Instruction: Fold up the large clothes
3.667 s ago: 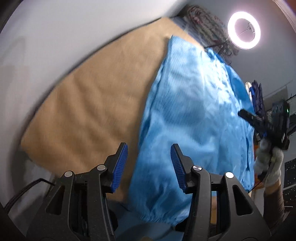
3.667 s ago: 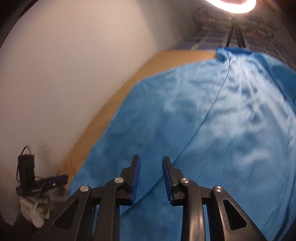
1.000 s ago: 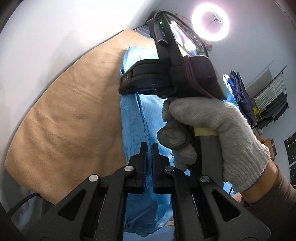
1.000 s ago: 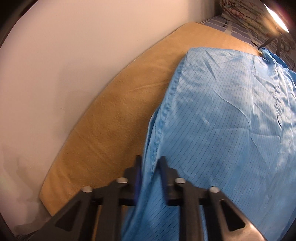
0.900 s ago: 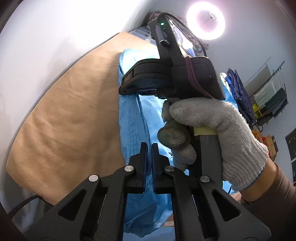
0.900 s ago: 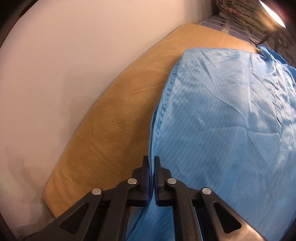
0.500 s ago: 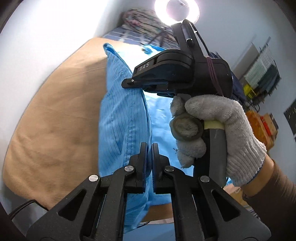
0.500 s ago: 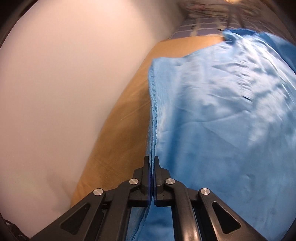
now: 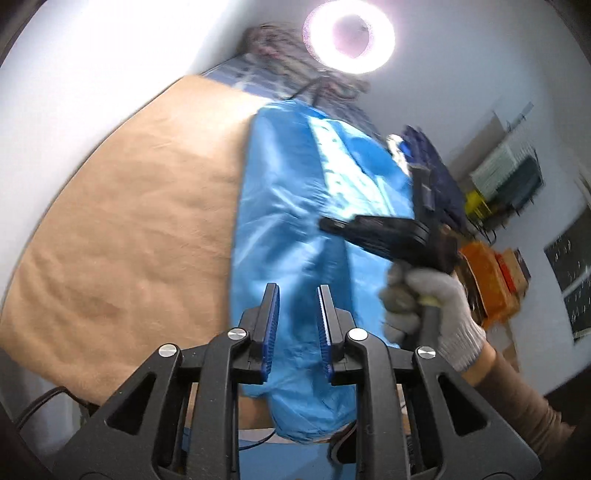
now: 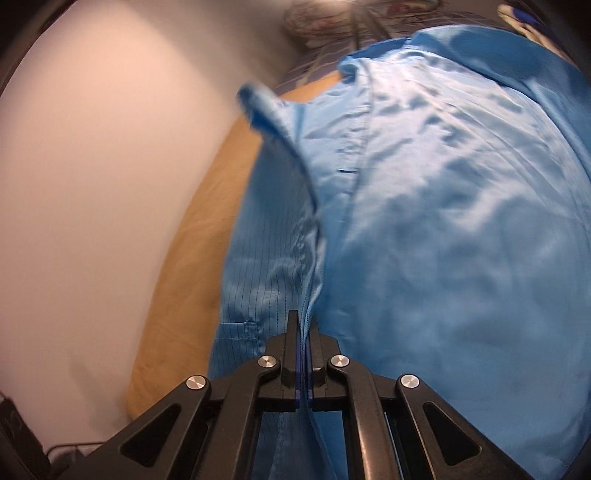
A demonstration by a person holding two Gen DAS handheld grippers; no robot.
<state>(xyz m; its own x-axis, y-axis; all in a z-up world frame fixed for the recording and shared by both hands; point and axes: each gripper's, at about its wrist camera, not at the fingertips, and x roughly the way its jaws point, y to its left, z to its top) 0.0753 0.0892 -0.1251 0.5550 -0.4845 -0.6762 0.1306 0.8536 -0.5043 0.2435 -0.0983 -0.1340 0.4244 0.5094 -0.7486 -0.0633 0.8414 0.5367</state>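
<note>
White wall fills the left side of both views, and a bright ring light (image 9: 349, 35) glows at 12 o'clock in my left view. Below it lies a tan blanket (image 9: 129, 229) spread over the bed, running from 9 o'clock toward the middle.

On the blanket lies the big blue garment (image 9: 295, 206). It stretches from about 12 o'clock down to 6 o'clock in my left view, and part of it is lifted and doubled over. It looks a bit blurry.

My left claw (image 9: 295, 325) sits at 6 o'clock. Its jaws are opening, and the blue pads do not press on anything. The blue cloth shows in the gap, but it lies below them, not pinched.

My right claw (image 10: 303, 354) is closed tight on an edge of the blue garment (image 10: 443, 229). A thin fold of cloth runs up out of the pads toward 12 o'clock, and a raised flap of it stands at about 11 o'clock.

At 3 o'clock in my left view I see my right hand (image 9: 432, 310) in a grey knit glove, holding the black handle of that claw. Behind it, near 2 o'clock, are some shelves (image 9: 513, 181) and an orange thing (image 9: 487, 280), too blurry to tell.
</note>
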